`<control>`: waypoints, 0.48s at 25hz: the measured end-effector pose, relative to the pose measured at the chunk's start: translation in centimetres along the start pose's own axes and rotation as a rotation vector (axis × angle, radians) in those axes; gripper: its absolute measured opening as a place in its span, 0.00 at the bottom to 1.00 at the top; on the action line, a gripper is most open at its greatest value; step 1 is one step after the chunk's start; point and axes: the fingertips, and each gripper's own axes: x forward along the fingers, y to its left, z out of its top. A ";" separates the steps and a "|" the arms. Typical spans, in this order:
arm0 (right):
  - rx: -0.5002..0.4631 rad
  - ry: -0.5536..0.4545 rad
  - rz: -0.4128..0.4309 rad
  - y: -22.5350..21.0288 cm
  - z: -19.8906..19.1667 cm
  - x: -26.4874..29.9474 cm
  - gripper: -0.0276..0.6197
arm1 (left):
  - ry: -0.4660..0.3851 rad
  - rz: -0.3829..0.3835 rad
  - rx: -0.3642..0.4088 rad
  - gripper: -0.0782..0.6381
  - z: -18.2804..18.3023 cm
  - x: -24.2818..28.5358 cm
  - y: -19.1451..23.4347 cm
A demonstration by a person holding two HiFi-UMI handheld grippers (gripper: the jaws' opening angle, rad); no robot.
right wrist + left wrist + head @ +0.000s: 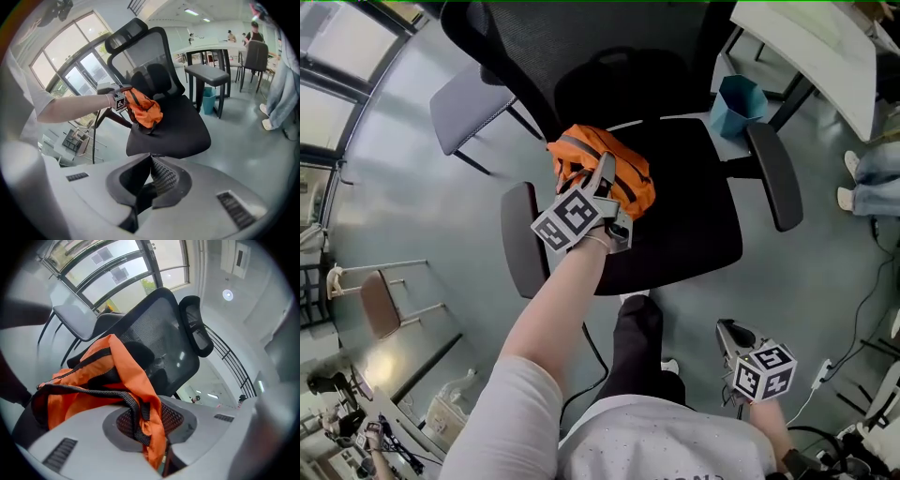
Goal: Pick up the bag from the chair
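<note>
An orange bag (605, 167) with black straps lies bunched on the left part of the black office chair's seat (698, 211). My left gripper (606, 178) reaches in from the front and is shut on the bag's orange fabric and a black strap (86, 391), which show pinched between its jaws in the left gripper view (152, 430). In the right gripper view the bag (144, 110) hangs from that gripper just over the seat (176, 133). My right gripper (727, 331) stays low at the front right, away from the chair, shut and holding nothing (150, 180).
The chair has a tall mesh backrest (161, 350) and two armrests (773, 173) (523, 242). A blue bin (739, 103) and a white table (825, 42) stand behind on the right. A grey chair (464, 101) is at the back left. A person's legs (870, 178) and cables (862, 309) are at the right.
</note>
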 end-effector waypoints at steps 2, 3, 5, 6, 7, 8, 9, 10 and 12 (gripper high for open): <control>0.009 -0.012 0.003 0.0 -0.5 -1.1 0.05 | -0.001 -0.041 0.026 0.20 0.0 -0.8 -1.5; 0.037 -0.024 0.012 0.0 -0.6 -1.6 0.05 | -0.002 -0.063 0.031 0.20 0.0 -1.3 -2.3; 0.108 -0.057 0.036 0.3 -0.8 -2.7 0.05 | -0.005 -0.102 0.015 0.20 0.1 -2.3 -3.7; 0.131 -0.073 0.045 0.4 -0.9 -3.2 0.05 | -0.005 -0.117 0.006 0.20 0.3 -2.9 -4.3; 0.141 -0.086 0.050 0.5 -1.0 -3.6 0.05 | -0.003 -0.130 0.002 0.20 0.4 -3.4 -5.0; 0.140 -0.096 0.049 0.5 -1.1 -4.0 0.05 | 0.000 -0.143 -0.003 0.20 0.5 -3.9 -5.6; 0.132 -0.105 0.047 0.6 -1.2 -4.3 0.05 | 0.003 -0.153 -0.008 0.20 0.6 -4.4 -6.1; 0.123 -0.113 0.045 0.7 -1.2 -4.6 0.05 | 0.005 -0.160 -0.014 0.20 0.7 -4.9 -6.6; 0.113 -0.131 0.045 1.0 -1.0 -5.4 0.05 | 0.003 -0.169 -0.037 0.20 1.0 -5.8 -7.5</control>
